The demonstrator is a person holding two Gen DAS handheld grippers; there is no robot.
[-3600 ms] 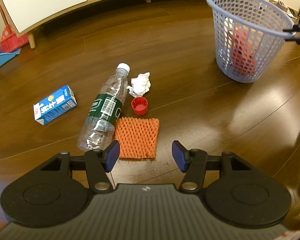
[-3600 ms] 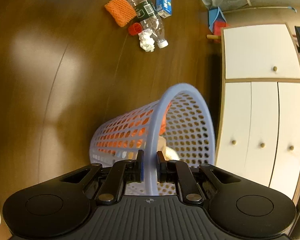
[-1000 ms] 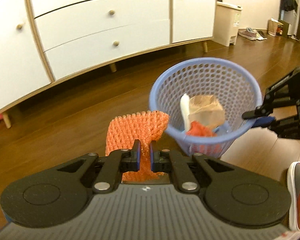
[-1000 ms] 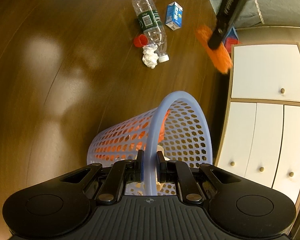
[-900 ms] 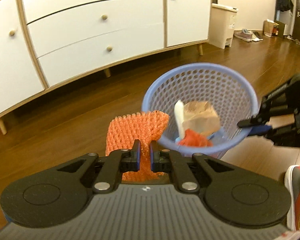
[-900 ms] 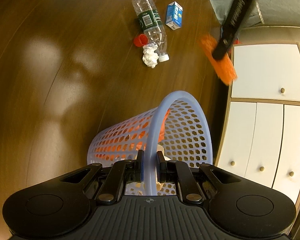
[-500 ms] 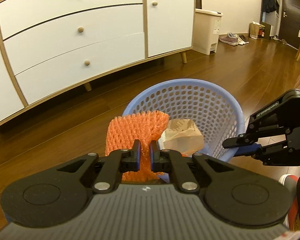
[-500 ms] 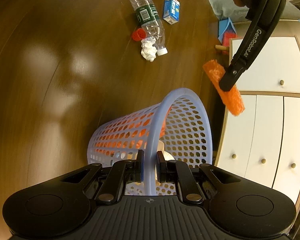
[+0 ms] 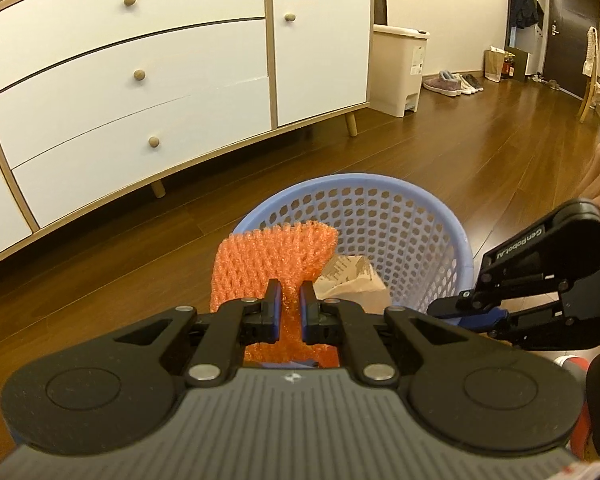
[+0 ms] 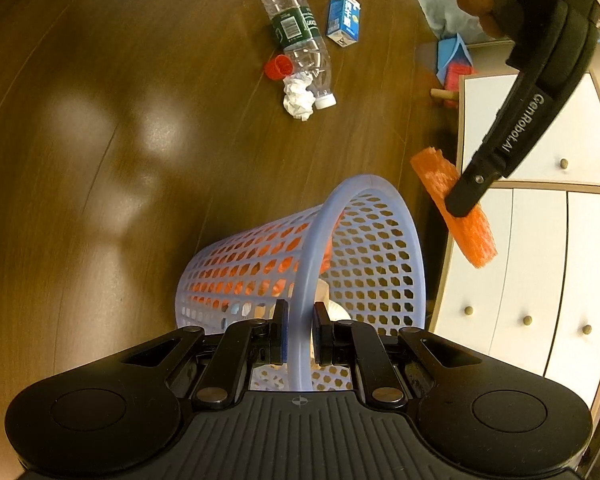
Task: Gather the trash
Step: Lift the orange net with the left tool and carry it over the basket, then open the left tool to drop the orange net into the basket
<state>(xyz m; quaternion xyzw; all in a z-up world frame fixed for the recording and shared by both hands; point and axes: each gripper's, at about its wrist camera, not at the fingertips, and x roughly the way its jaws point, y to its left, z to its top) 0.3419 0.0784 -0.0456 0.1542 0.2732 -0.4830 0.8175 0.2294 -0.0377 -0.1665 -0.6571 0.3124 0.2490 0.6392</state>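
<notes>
My left gripper (image 9: pixel 286 300) is shut on an orange foam net (image 9: pixel 272 254) and holds it over the near rim of a blue perforated basket (image 9: pixel 400 220). The basket holds a crumpled brown paper bag (image 9: pixel 350 280) and other trash. My right gripper (image 10: pixel 299 332) is shut on the basket's rim (image 10: pixel 306 264); in the left wrist view the right gripper (image 9: pixel 466 312) sits at the basket's right side. From the right wrist view the foam net (image 10: pixel 470 228) hangs from the left gripper (image 10: pixel 466 200) above the basket's far side.
On the wooden floor lie a clear plastic bottle (image 10: pixel 300 36), a red cap (image 10: pixel 278 68), a crumpled white tissue (image 10: pixel 298 98) and a blue carton (image 10: pixel 343 19). A white dresser (image 9: pixel 140 76) and a beige bin (image 9: pixel 398 70) stand behind. A blue dustpan (image 10: pixel 454 60) lies by the dresser.
The left gripper took the orange foam net off the floor and carried it toward the basket; it now hangs over the rim. The right gripper has kept its hold on the rim.
</notes>
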